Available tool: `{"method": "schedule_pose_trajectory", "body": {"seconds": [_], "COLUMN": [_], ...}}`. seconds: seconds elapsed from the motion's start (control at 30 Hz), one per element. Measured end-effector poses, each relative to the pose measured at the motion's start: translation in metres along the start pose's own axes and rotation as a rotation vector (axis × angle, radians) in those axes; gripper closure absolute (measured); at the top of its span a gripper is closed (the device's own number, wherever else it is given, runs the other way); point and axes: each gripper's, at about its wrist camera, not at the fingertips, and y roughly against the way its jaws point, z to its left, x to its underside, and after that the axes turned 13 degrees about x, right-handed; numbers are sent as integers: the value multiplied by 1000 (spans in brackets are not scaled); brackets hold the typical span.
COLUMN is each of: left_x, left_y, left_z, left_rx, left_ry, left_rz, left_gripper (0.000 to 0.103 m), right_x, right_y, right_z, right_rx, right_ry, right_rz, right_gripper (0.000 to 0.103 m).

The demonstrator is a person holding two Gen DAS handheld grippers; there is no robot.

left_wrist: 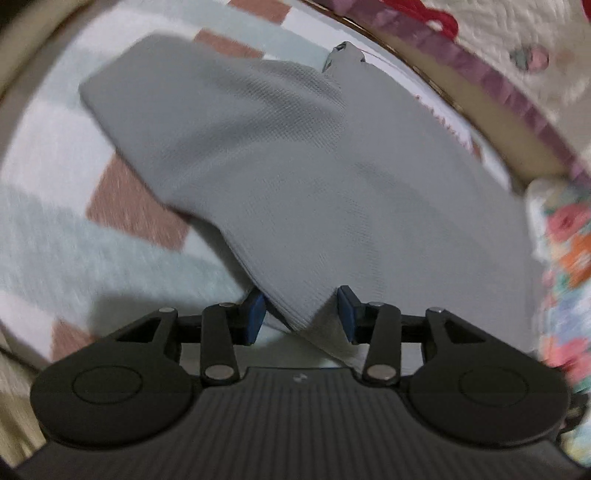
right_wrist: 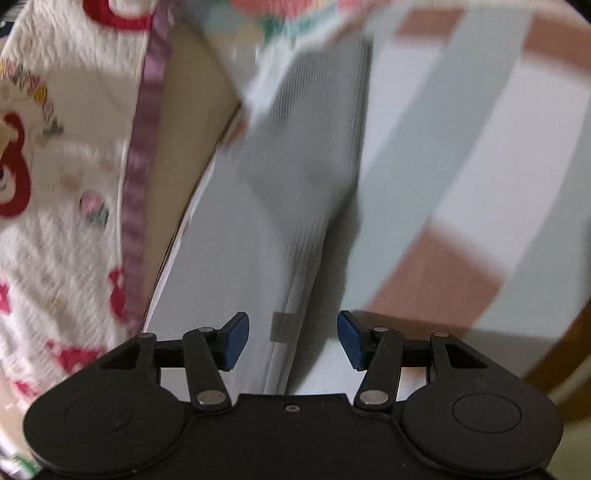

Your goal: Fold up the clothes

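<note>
The grey garment (left_wrist: 295,166) is a plain knit cloth with a fine ribbed weave, no print on it. In the left wrist view it spreads wide over a checked blanket (left_wrist: 55,240) of pale green, white and brown squares, its far edge reaching toward a purple trim (left_wrist: 491,81) on a white quilt (left_wrist: 517,33) with red and pastel motifs. A small bunched bit of grey fabric sticks up at the far end. The near corner of the garment hangs down in a point between the blue pads (left_wrist: 255,317) of the left tongs (left_wrist: 301,315), which stand spread, with the cloth lying loose between them rather than pinched.

In the right wrist view the garment (right_wrist: 306,155) appears as a long narrow strip, folded over with layered edges showing along its right side and a small grey tag near the bottom. It runs away from the right tongs (right_wrist: 291,339), whose pads (right_wrist: 236,339) are also spread apart around the near end of the cloth, not pressing it. The checked blanket (right_wrist: 461,147) lies to the right, the quilt (right_wrist: 55,184) to the left. Both views are motion-blurred.
</note>
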Motion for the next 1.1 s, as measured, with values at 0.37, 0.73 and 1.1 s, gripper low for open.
{"method": "schedule_pose_trajectory", "body": {"seconds": [0.37,0.73,1.1], "left_x": [0,-21,-32], "left_y": [14,13,4], "left_z": [19,-9,-6], "left_rx": [-78,-171,-121], "left_ry": [66,-192,-157], "left_rz": [-112,-257,-254], "left_gripper": [58,101,102], "right_x": [32,-7,16], "right_y": [-29,-8,-47], "right_z": [49,90,55], "right_rx": [50,-138,-14], "right_ry": [225,186,150], "right_rz": [102,94,128], "right_gripper": [54,94,83]}}
